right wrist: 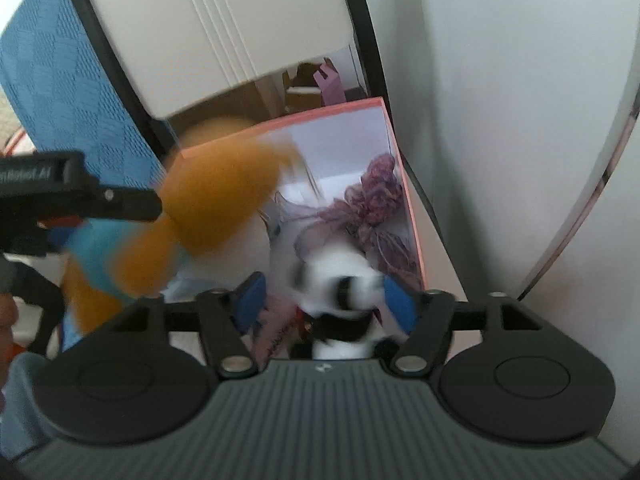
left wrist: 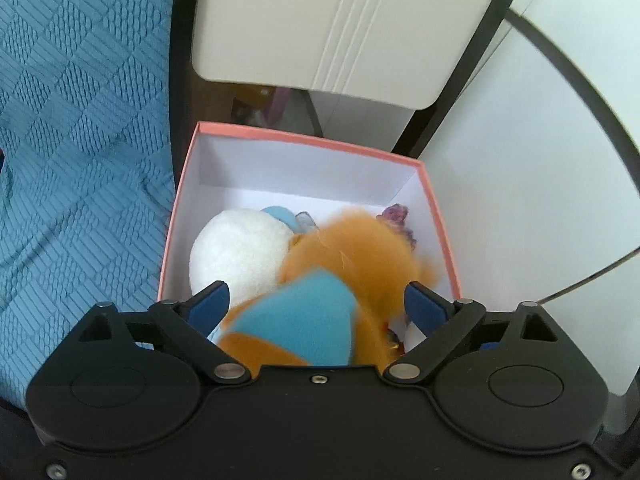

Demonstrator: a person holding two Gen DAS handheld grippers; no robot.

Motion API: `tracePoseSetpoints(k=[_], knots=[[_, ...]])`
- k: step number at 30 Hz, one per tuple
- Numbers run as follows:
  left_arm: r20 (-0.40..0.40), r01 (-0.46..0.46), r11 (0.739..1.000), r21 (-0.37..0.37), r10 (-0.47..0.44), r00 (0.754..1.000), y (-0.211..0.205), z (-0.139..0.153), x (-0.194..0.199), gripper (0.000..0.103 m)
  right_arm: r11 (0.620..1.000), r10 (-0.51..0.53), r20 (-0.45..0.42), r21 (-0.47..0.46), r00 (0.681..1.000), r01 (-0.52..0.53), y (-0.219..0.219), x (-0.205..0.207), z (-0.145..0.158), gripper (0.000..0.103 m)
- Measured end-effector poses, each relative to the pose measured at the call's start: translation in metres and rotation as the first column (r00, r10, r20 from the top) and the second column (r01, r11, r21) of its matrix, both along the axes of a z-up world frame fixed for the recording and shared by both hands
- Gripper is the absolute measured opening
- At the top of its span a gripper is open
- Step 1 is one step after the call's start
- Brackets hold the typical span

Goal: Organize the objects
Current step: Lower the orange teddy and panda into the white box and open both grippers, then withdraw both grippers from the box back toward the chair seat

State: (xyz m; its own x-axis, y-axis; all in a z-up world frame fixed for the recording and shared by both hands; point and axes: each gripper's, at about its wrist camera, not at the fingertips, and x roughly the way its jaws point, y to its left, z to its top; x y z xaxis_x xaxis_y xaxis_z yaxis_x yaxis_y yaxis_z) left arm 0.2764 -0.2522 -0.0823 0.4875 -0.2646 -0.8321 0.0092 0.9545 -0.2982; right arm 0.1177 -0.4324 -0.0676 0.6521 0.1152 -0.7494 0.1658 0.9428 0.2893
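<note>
Where plush toys (left wrist: 320, 280) crowd together, pink box (left wrist: 304, 140) holds them.

Orange-and-blue plush (left wrist: 320, 304) is motion-blurred between the left gripper (left wrist: 316, 300) fingers; contact can't be judged, and its lower part is hidden behind the gripper body. Black-and-white plush (right wrist: 340, 300) between the right gripper (right wrist: 326, 300) fingers is smeared too, so its shape is unreadable.

The open pink cardboard box with white inside walls (left wrist: 436, 216) carries the things. On its bottom lie a round white plush toy (left wrist: 236, 252) at the left and a purple yarn bundle (right wrist: 376, 196) at the far right.
</note>
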Motion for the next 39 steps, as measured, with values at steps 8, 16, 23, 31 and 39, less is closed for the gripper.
tracePoseSetpoints(k=[8,16,23,31,39], knots=[[0.076,-0.002,1.000,-0.013,0.002,0.997,0.020,0.044,-0.031,0.095,0.999,-0.032,0.085,0.029,0.996,0.030,0.004,-0.013,0.047,0.068],[0.221,0.045,0.999,-0.016,-0.040,0.974,0.034,0.109,-0.072,0.096,0.999,-0.034,0.158,0.035,0.987,0.029,0.023,-0.037,0.101,0.068],[0.286,0.072,0.997,0.009,-0.072,0.956,0.047,0.132,-0.103,0.097,1.000,-0.007,0.208,0.014,0.978,0.004,0.050,-0.061,0.126,0.068],[0.324,0.069,0.998,-0.015,-0.060,0.944,0.076,0.139,-0.129,0.097,1.000,0.017,0.220,0.015,0.975,-0.021,0.080,-0.078,0.129,0.068],[0.328,0.012,1.000,-0.023,-0.004,0.945,0.114,0.117,-0.129,0.097,1.000,0.011,0.226,-0.005,0.974,-0.010,0.103,-0.079,0.122,0.068]])
